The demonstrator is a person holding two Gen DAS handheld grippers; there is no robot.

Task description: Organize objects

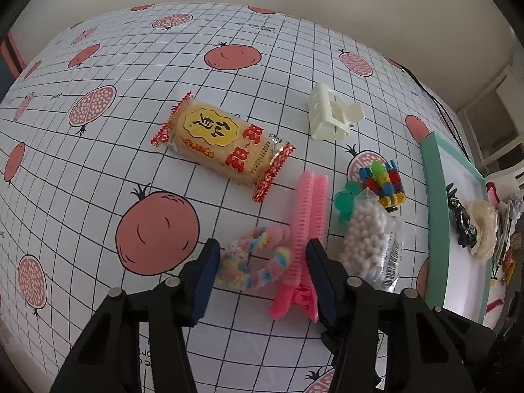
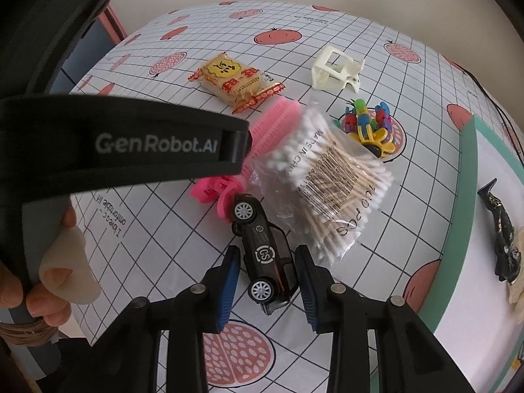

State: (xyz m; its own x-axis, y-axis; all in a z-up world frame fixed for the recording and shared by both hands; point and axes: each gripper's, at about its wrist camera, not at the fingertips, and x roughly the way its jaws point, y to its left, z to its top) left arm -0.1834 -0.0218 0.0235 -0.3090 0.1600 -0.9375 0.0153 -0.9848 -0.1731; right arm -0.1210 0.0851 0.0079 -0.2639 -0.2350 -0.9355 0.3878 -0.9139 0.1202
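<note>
My left gripper (image 1: 260, 255) is open, with a rainbow fuzzy scrunchie (image 1: 252, 262) between its fingers on the table; the pink comb clip (image 1: 304, 235) lies against the right finger. My right gripper (image 2: 267, 262) is open around a black toy car (image 2: 262, 245) lying on its side; the fingers stand just off the car. A bag of cotton swabs (image 2: 327, 177) lies just behind the car. A snack packet (image 1: 222, 137), a white claw clip (image 1: 332, 111) and a colourful block toy (image 1: 383, 183) lie further back.
A teal-rimmed white tray (image 1: 432, 196) at the right holds a black hair clip (image 1: 463, 222) and a cream puff (image 1: 484, 229). The left gripper body (image 2: 131, 150) and the hand holding it fill the left of the right wrist view. A green plastic piece (image 1: 344, 203) lies beside the swab bag.
</note>
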